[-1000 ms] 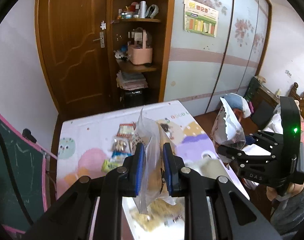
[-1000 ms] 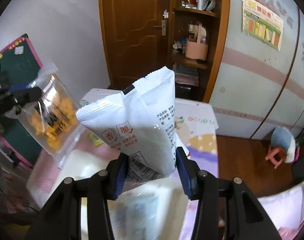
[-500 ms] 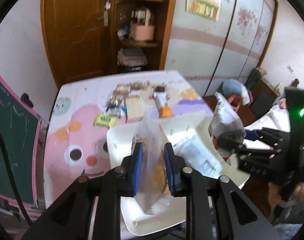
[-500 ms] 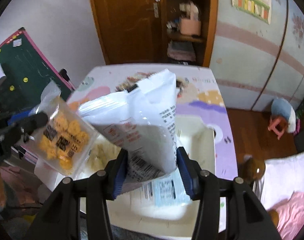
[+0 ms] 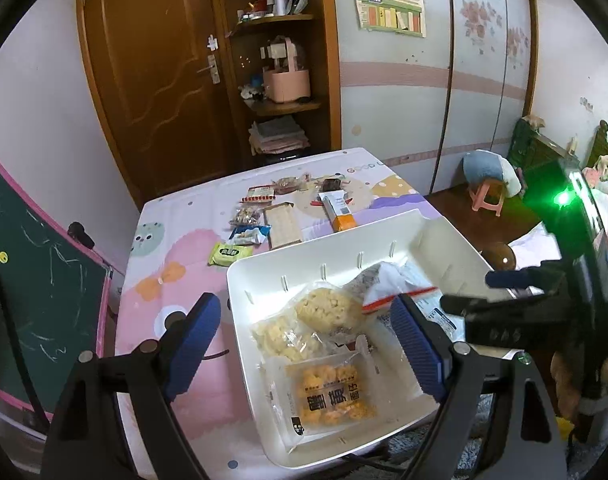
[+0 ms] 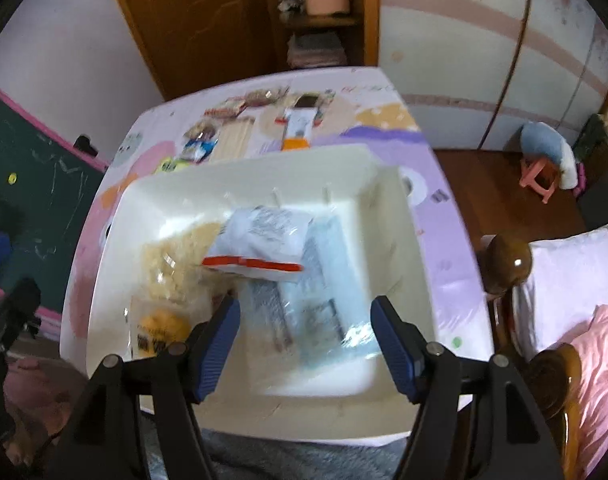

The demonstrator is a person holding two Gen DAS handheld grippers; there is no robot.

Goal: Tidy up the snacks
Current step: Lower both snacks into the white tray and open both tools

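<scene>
A white bin (image 5: 320, 248) stands on the near part of the cartoon-print table. Inside it lie a clear bag of orange snacks (image 5: 328, 396), pale yellow puff bags (image 5: 324, 312) and a white bag with a red strip (image 5: 392, 284). My left gripper (image 5: 304, 344) hovers over the orange bag, its jaws opening, with nothing pressed between them. My right gripper (image 6: 308, 340) hangs above the bin (image 6: 244, 164), its jaws opening too. The white bag (image 6: 260, 240) lies loose below it on a light blue packet (image 6: 324, 300). The right gripper (image 5: 470, 290) also shows at the bin's right side.
Several loose snacks lie on the table's far half: a green packet (image 5: 230, 254), a wafer pack (image 5: 284, 226) and an orange-and-white box (image 5: 338, 210). A chalkboard (image 5: 32, 280) stands left, a pink stool (image 5: 488, 196) and a bed right.
Both grippers came down over the bin and spread their jaws. The left let go of the orange snack bag and the right let go of the white bag; both now lie in the bin.
</scene>
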